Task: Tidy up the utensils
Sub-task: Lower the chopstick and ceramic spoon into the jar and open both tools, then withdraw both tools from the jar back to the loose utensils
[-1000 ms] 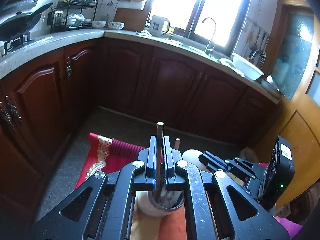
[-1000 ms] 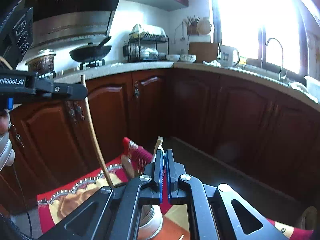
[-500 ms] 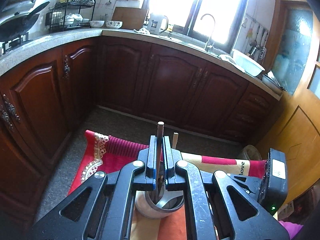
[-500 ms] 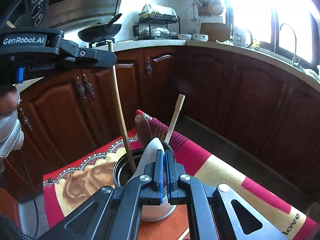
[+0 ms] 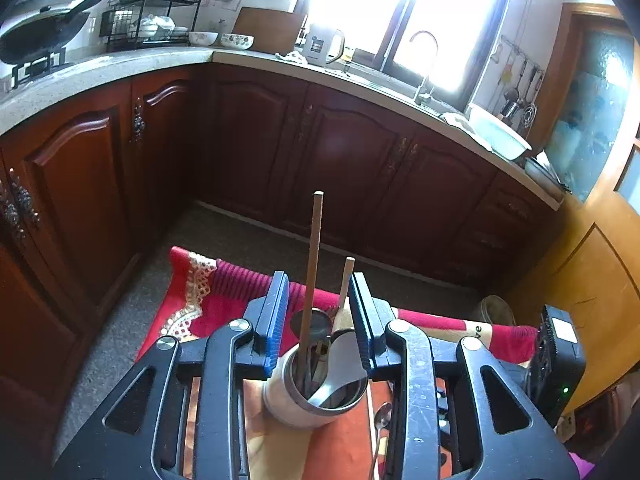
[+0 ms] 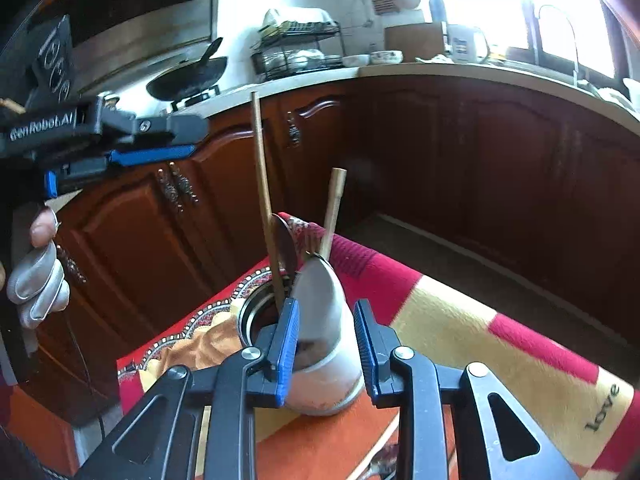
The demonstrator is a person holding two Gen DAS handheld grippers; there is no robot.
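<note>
A white utensil holder point(image 5: 304, 404) with a metal rim stands on the table; it also shows in the right wrist view point(image 6: 328, 376). A long wooden stick handle point(image 5: 314, 264) stands in it, seen too in the right wrist view point(image 6: 264, 200). A shorter wooden handle point(image 5: 345, 284) point(image 6: 333, 212) and a metal spatula blade point(image 6: 320, 304) stand in it as well. My left gripper point(image 5: 318, 320) is open above the holder, around the long handle without touching it. My right gripper point(image 6: 326, 340) is open beside the holder, empty. The left gripper also appears at upper left in the right wrist view point(image 6: 152, 148).
A red, yellow and orange patterned cloth point(image 6: 480, 340) covers the table. A metal spoon point(image 5: 382, 420) lies on it right of the holder. Dark wooden cabinets point(image 5: 320, 152) and a stone counter point(image 5: 120, 68) ring the room, with a wok point(image 5: 40, 36) at the left.
Both grippers have opened. The left let go of the long wooden handle, which now stands free in the holder; the right let go of the spatula.
</note>
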